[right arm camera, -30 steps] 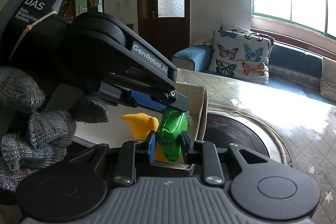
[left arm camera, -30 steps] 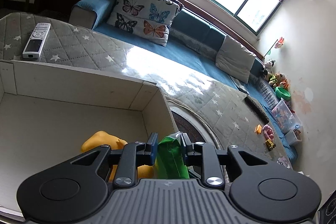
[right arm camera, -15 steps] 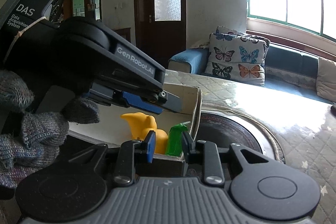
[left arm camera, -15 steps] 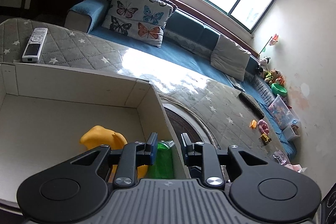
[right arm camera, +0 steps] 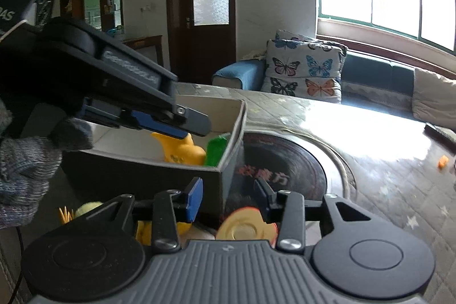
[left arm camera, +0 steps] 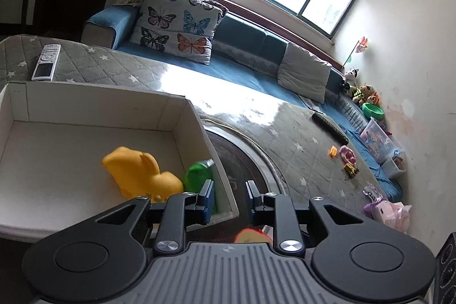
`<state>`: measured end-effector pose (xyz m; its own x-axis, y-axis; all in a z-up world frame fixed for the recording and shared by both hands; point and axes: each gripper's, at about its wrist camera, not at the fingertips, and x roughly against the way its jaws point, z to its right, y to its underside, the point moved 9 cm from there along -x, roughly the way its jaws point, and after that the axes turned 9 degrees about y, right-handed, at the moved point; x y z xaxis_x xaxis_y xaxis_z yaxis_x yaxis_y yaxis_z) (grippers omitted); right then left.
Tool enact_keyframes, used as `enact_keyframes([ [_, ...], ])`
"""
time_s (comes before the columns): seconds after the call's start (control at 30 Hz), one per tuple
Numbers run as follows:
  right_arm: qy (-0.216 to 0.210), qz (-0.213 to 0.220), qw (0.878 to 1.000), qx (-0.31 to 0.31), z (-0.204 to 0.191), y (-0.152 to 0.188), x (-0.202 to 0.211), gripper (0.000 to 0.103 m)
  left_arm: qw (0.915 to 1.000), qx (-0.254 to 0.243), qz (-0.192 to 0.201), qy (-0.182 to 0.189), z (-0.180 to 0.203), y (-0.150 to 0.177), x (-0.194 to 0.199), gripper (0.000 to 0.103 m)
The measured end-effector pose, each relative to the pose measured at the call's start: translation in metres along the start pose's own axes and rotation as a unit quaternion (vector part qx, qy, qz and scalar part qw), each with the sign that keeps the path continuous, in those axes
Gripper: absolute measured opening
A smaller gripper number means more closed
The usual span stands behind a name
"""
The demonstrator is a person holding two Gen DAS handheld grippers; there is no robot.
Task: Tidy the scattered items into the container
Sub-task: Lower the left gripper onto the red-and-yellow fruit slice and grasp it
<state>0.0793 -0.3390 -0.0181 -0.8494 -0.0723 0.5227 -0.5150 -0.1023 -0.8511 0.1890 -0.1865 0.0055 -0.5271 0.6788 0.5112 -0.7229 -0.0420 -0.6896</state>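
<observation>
A white cardboard box [left arm camera: 94,104] stands on the table; it also shows in the right wrist view [right arm camera: 142,170]. Inside lie a yellow duck toy [left arm camera: 139,175] and a green packet [left arm camera: 199,175], the packet leaning in the box's near right corner [right arm camera: 216,150]. My left gripper [left arm camera: 228,197] is open and empty, just above the box's right corner. My right gripper [right arm camera: 228,195] is open and empty in front of the box. A red and yellow round toy [right arm camera: 248,227] lies just under it. The left gripper's body [right arm camera: 128,93] hangs over the box.
A white remote [left arm camera: 47,61] lies beyond the box. A round dark inlay [right arm camera: 285,167] sits in the table's middle. Small toys [left arm camera: 347,158] and a black remote [left arm camera: 329,127] lie at the far right. Yellow items [right arm camera: 85,211] lie left of the box front.
The green packet left both grippers and now rests in the box corner. Both grippers opened and pulled back and to the right of the box.
</observation>
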Motion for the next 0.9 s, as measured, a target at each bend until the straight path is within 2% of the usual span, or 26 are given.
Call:
enact_keyframes([
  [0.07,0.004,-0.002,1.0,-0.002,0.003,0.005,0.004,0.049,1.0,-0.004,-0.001,0.001,0.004,0.004,0.003,0.026],
  [0.5,0.028,-0.032,0.999,-0.025,0.02,0.042,0.015,0.055,0.9992,-0.003,-0.037,0.012,0.021,0.041,-0.008,0.026],
  [0.6,0.029,-0.035,0.999,-0.028,0.021,0.047,0.013,0.059,0.9989,-0.003,-0.045,0.01,0.023,0.044,-0.014,0.027],
  [0.9,0.022,-0.045,0.998,-0.025,0.016,0.057,0.002,0.061,0.9988,0.017,-0.046,-0.003,0.013,0.046,-0.027,0.029],
])
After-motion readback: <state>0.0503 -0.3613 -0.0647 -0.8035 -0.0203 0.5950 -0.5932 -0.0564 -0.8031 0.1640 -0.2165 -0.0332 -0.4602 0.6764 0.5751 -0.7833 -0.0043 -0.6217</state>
